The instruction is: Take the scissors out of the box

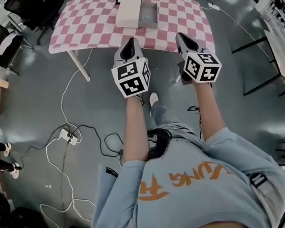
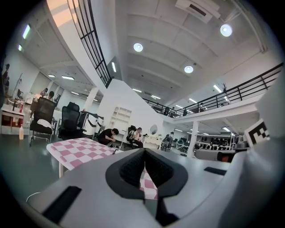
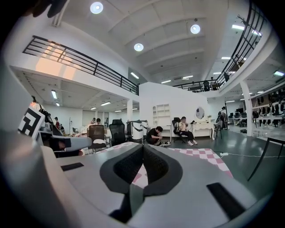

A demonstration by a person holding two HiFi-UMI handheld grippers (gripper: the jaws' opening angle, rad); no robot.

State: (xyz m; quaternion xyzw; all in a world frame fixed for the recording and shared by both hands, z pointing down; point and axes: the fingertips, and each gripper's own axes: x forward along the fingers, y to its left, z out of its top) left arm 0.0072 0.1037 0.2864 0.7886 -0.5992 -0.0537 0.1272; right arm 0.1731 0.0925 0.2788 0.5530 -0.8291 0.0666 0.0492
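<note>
Well ahead of right hand-held gripper [image 1: 182, 36]: box [image 1: 154, 13].

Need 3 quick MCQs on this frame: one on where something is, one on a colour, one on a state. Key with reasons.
1. Where is the box?
A. on the floor by the cables
B. on the table
C. on a chair

2. What does the tablecloth look like?
A. blue stripes
B. plain green
C. pink and white checks

3. How do the fingers of the left gripper and right gripper stand?
A. both closed, nothing between them
B. both wide open
C. both closed on scissors

Key:
1 B: the head view shows the box lying on the table, towards its far side.
2 C: the head view and both gripper views show pink and white squares.
3 A: in each gripper view the two fingers meet at the tip and only cloth shows beyond them.
</note>
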